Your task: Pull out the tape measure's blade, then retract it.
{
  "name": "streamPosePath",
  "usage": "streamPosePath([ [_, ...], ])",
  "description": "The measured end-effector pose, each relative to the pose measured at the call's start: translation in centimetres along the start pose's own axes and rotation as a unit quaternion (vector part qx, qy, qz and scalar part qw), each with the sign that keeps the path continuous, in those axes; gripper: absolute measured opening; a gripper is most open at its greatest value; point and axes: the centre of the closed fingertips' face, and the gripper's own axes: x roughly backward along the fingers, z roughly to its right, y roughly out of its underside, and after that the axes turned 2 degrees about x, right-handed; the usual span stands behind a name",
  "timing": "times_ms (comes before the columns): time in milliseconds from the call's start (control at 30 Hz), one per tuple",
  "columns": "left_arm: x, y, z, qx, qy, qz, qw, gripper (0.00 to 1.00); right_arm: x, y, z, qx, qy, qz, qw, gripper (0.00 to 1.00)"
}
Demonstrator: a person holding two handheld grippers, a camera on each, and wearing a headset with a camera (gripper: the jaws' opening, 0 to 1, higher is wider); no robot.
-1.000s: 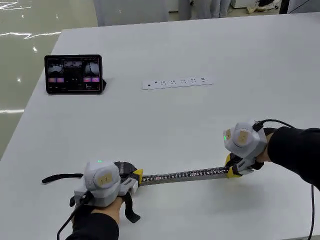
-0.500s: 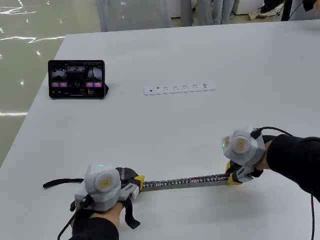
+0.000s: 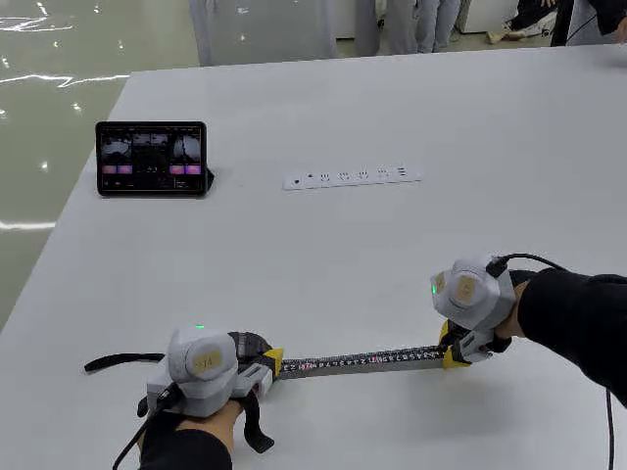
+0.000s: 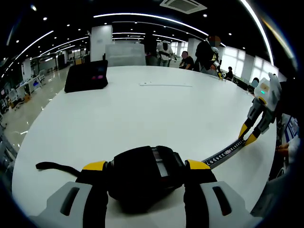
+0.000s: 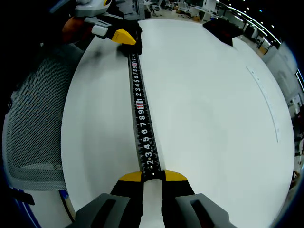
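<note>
Blade (image 5: 142,118): pulled out across worktop (image 3: 392,255); retraction left.
Left claw (image 3: 266,357): clamps case (image 4: 145,175).
Right claw (image 5: 153,175): pinches blade tip.

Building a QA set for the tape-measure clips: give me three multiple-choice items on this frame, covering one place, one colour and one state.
1. In the head view, where is the tablet relative to the power strip?
A. to its left
B. to its right
C. on top of it

2. What colour is the case of the tape measure?
A. red
B. white
C. black

3. What state is the blade in?
A. fully retracted
B. extended between the two grippers
C. detached from the case

Answers:
1 A: the tablet sits well left of the strip.
2 C: the left gripper is closed on a black body.
3 B: the right gripper pinches the blade's end, and the numbered blade runs back to the case.
</note>
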Motion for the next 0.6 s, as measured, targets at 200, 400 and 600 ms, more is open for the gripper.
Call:
streamPosePath([
  [200, -0.05, 0.05, 0.03, 0.000, 0.001, -0.002, 1.0000, 0.60, 0.00, -0.30, -0.04, -0.013, -0.002, 0.005, 0.9999, 0.10],
  [400, -0.02, 0.01, 0.12, 0.001, 0.001, -0.003, 1.0000, 0.60, -0.13, -0.57, -0.04, -0.006, -0.002, -0.002, 1.0000, 0.10],
  [600, -0.02, -0.02, 0.14, 0.001, 0.001, -0.003, 1.0000, 0.61, -0.18, -0.81, -0.09, -0.005, -0.001, 0.002, 1.0000, 0.10],
])
